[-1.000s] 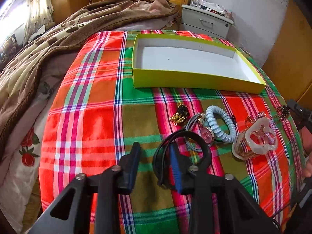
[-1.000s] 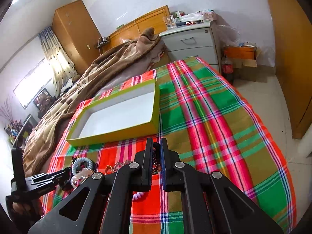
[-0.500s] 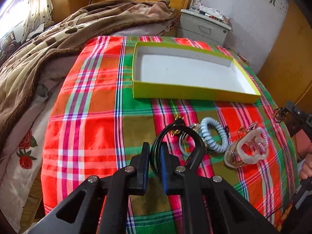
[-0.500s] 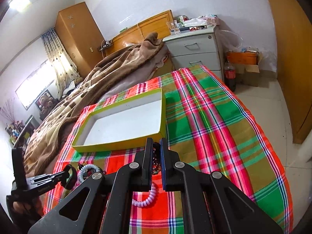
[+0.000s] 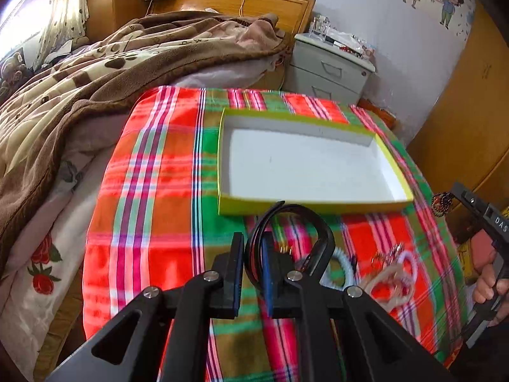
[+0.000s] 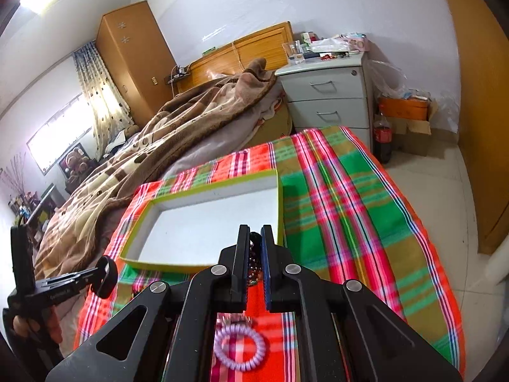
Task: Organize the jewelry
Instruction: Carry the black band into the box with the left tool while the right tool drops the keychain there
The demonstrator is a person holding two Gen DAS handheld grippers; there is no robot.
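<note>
Over the plaid cloth (image 5: 152,191), left gripper (image 5: 253,248) clamped on black hairband (image 5: 305,222); right gripper (image 6: 254,248) pinching bead bracelet (image 6: 253,265), near yellow-green tray (image 6: 140,232).

The loose jewelry pile (image 5: 381,273) on the plaid cloth is motion-smeared, so individual pieces are hard to tell apart. The dark beaded strand (image 6: 254,264) sits mostly hidden between the right gripper's (image 6: 254,242) fingers.

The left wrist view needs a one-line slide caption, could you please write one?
Left claw shut on a black band, lifted over the plaid cloth before the empty yellow-green box.
</note>
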